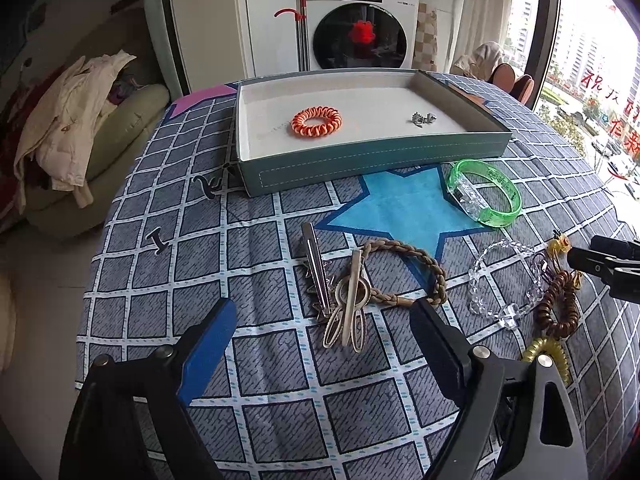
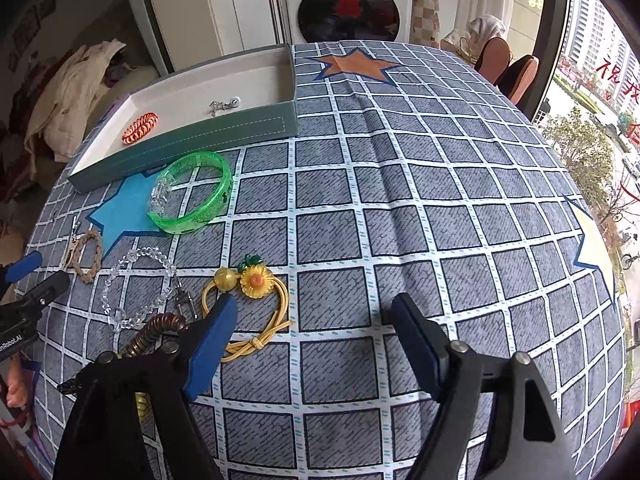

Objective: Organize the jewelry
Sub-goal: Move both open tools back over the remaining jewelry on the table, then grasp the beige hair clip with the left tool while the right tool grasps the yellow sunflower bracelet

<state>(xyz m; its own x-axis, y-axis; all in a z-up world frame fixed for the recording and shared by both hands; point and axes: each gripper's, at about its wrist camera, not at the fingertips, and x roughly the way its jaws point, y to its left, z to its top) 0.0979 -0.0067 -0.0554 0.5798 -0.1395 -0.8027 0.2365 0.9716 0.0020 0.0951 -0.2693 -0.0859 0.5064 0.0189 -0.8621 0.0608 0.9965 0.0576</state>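
Observation:
A grey-green tray [image 1: 360, 160] [image 2: 180, 140] at the back of the table holds an orange spiral hair tie [image 1: 316, 122] [image 2: 140, 128] and a small silver piece [image 1: 424, 119] [image 2: 224, 106]. My left gripper [image 1: 324, 312] is open, its fingertips on either side of metal hair clips [image 1: 344, 312] that lie on a braided bracelet [image 1: 416, 276]. My right gripper [image 2: 316, 306] is open above the cloth, with its left finger over a yellow sunflower cord tie [image 2: 256, 280]. A green bangle [image 1: 484, 192] [image 2: 192, 196], a clear bead bracelet [image 1: 500, 280] [image 2: 136, 288] and a brown spiral tie [image 1: 558, 304] [image 2: 160, 328] lie loose.
A checked cloth with stars [image 2: 400, 200] covers the round table. A yellow spiral tie [image 1: 548, 354] lies by my left gripper's right finger. Behind stand a washing machine [image 1: 360, 32], a sofa with clothes [image 1: 80, 120] and chairs [image 2: 508, 68] by the window.

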